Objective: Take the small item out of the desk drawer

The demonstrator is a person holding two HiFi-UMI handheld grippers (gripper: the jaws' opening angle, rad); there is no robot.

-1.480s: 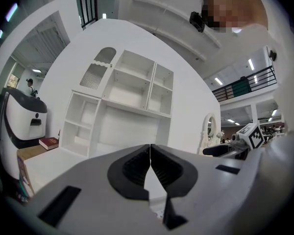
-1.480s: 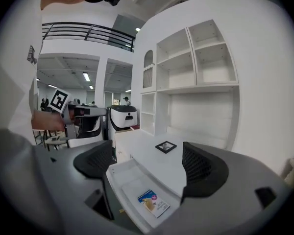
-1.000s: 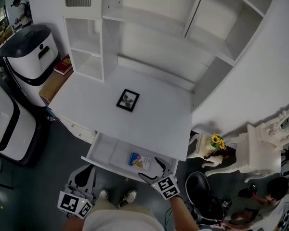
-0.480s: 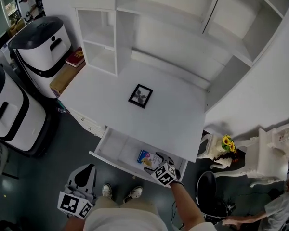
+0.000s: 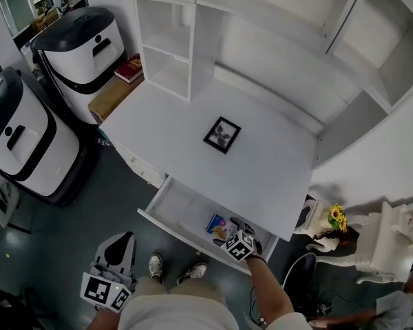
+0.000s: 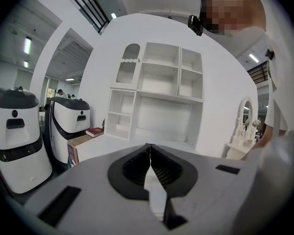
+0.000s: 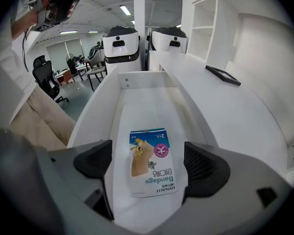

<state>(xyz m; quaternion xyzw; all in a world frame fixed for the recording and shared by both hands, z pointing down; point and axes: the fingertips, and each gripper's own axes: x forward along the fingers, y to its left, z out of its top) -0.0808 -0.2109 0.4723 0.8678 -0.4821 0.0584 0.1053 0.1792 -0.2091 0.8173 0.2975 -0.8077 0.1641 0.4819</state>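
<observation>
The white desk's drawer (image 5: 182, 212) stands pulled out. A small flat bandage packet (image 7: 152, 161), blue and tan, lies on the drawer floor near its right end (image 5: 218, 225). My right gripper (image 7: 149, 168) is open and hovers right over the packet, one jaw on each side of it; in the head view it sits at the drawer's right end (image 5: 233, 231). My left gripper (image 6: 149, 168) is shut and empty, held low by the person's left side (image 5: 117, 256), away from the drawer.
A small black picture frame (image 5: 222, 135) lies on the desk top (image 5: 261, 170). White shelves (image 5: 172, 53) rise behind the desk. Two white-and-black machines (image 5: 82, 47) stand at the left with a red book (image 5: 129, 67) beside them. A white stand with yellow flowers (image 5: 337, 217) is right.
My right gripper has moved forward from the drawer's front edge to over the packet, jaws still open. The head camera has shifted, so the desk sits further right in view. The left gripper stays put.
</observation>
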